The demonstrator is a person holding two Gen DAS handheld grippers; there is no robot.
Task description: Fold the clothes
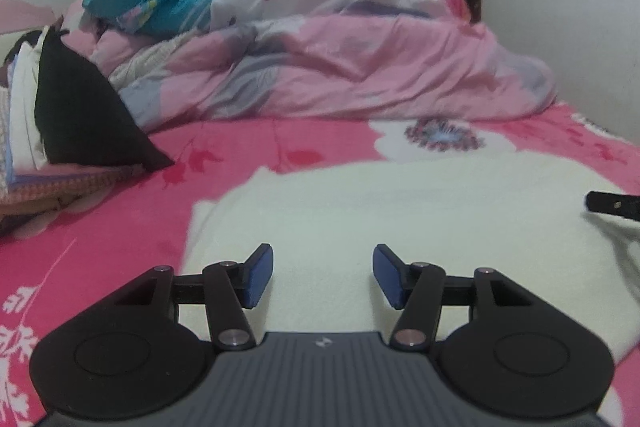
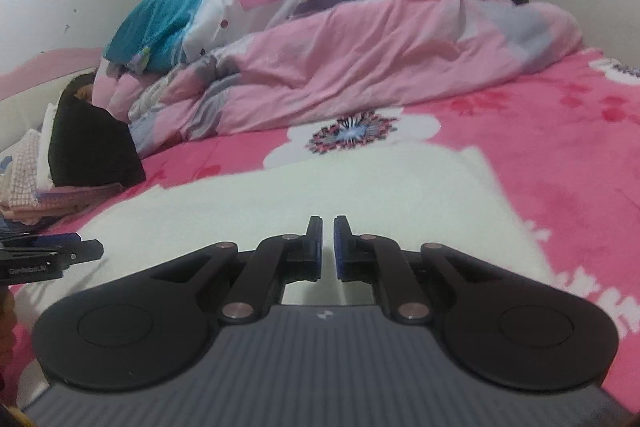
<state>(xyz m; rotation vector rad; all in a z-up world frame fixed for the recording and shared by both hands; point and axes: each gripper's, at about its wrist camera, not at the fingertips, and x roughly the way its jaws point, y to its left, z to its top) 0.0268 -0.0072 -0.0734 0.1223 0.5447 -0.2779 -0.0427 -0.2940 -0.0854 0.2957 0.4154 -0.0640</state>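
- Cream garment lies flat on the bed, on the pink flowered sheet, right under both my grippers.
- From the left wrist view its near-left edge looks doubled: a rounded layer sits on a flatter one that sticks out at the corner. Judging by that, at least one fold is in. How many, I can't tell.
- Outline reads as a compact rectangle, no sleeves or collar showing. Fits either a part-folded piece with folds left, or a finished one ready to go on the stack.
- Stack of folded clothes sits at the far left of the bed, black piece on top, well apart from the cream one.
- Left gripper: jaws wide apart, nothing between them, hovering over the garment.
- Right gripper: jaws nearly together, thin gap, no cloth visible in it.
- Pink duvet is heaped behind, clear of the work area.
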